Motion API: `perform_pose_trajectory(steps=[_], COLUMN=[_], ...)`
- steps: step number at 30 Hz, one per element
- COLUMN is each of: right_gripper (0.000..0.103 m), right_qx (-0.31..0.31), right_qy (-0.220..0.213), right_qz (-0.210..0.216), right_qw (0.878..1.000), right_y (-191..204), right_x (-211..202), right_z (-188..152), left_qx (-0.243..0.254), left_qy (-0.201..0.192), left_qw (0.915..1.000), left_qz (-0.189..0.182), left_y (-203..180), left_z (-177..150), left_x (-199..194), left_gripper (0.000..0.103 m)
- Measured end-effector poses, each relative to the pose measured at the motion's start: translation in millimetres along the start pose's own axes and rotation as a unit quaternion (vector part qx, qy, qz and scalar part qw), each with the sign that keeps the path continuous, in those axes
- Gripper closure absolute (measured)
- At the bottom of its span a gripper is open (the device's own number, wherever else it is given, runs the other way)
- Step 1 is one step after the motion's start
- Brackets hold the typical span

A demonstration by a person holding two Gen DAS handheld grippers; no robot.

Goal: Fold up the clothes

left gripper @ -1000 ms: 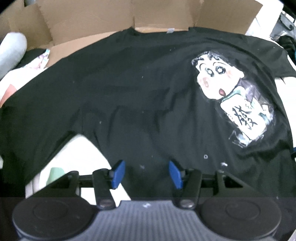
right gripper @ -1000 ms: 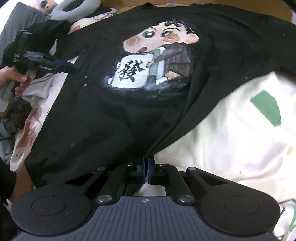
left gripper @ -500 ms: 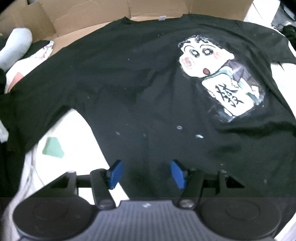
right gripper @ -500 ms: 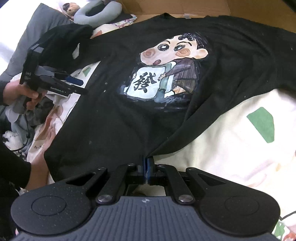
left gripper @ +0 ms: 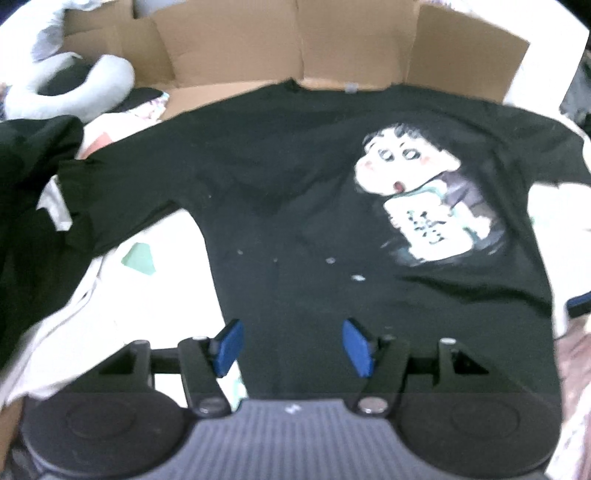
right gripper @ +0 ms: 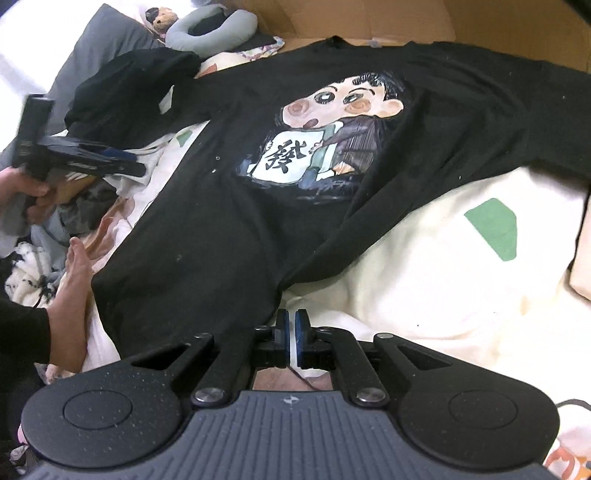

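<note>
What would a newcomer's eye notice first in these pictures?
The cartoon boy print on the black T-shirt, spread flat over a cream sheet, stands out first. Behind the collar lies brown cardboard; a grey neck pillow sits at the far left.

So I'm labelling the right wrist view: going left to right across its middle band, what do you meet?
The hand holding the left gripper → the black T-shirt → its cartoon print → the cream bedding → the green patch on it.
</note>
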State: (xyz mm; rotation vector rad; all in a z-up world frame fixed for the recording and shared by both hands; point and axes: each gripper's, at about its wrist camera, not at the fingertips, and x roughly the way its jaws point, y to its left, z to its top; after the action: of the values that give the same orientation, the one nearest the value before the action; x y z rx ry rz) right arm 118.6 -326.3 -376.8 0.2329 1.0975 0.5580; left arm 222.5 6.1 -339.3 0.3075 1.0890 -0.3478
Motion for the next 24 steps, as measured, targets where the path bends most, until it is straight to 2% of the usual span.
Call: perform_pose_trajectory(steps=[3,6,8,10,14,20,24], right_gripper=[0.095,0.082,0.062,0.061,0.059,0.059,0.059], right_qx=[-0.018,-0.011,-0.004,0.011,0.05,0.063,0.071], right_qy=[0.011,0.009,-0.003,-0.01,-0.03,-0.034,-0.034], right_qz=[0.007,0.003,0.007,-0.002,0.001,-0.009,-0.009], right_qw=[1.0,1.0,1.0,1.0,0.998,0.997,0.997], right_y=[13,23,26,26,16,9,8], right_x=[-5,-14,-18,-20,-22,-23,-22], right_z=[-7,-18,-25,-30,-35,-42,-50], left_qx=[0.002,0.007,0.025,0.054,0.081,0.12,0.133], left_qy=[-0.016,-0.001,0.01,0.012,0.017,0.028,0.02], left_qw=[0.9998,0.9998,0.9992,0.998,0.9958,0.988,0.9848], left_qz=[-0.013,-0.018,-0.031,-0.032,-0.04,-0.094,-0.109], left_y=[-16,-36,-51,-68,-99,-150,-179], left_z=[-6,-13,-16,-20,-32,-59,-73], left_x=[-25,-41,-49,-55,-51,-32,-33], left_gripper=[0.038,0.037,0.037,0.034,0.031,0.028,0.028])
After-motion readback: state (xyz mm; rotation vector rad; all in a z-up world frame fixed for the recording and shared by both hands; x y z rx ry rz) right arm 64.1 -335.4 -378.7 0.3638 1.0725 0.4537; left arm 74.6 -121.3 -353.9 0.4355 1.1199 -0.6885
